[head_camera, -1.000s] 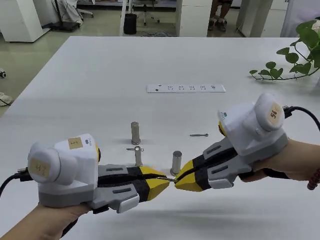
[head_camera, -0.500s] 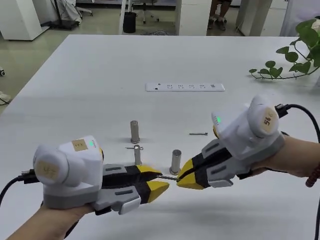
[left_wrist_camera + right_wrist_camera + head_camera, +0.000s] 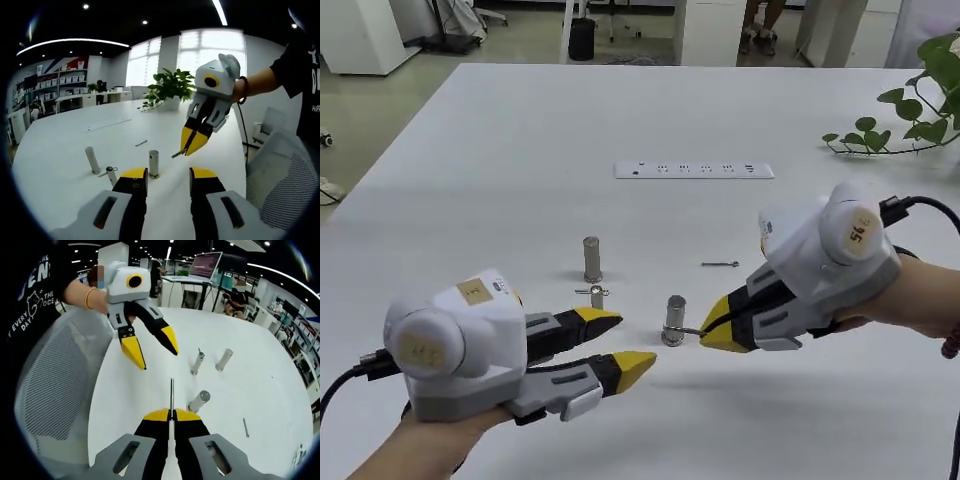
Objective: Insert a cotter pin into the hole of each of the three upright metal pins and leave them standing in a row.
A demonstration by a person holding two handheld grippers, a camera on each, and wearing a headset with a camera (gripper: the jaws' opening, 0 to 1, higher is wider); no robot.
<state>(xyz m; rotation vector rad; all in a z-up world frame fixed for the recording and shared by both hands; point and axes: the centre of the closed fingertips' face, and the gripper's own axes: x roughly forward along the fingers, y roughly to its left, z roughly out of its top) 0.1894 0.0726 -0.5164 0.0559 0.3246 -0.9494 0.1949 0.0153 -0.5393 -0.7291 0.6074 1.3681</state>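
Cotter pin [image 3: 688, 331]: clamped in the closed fingers of the right gripper [image 3: 712, 331], just above the tabletop [image 3: 500, 150], beside the nearest metal pin [image 3: 674, 318]. Long axis roughly level; free end points left at that pin, contact not discernible. Change from a second ago: left gripper [image 3: 625, 338], then tip to tip with the right, has drawn back, fingers apart. Middle metal pin [image 3: 596, 296]: already fitted. Far metal pin [image 3: 591, 259]: bare. Loose cotter pin [image 3: 720, 264]: lying flat.
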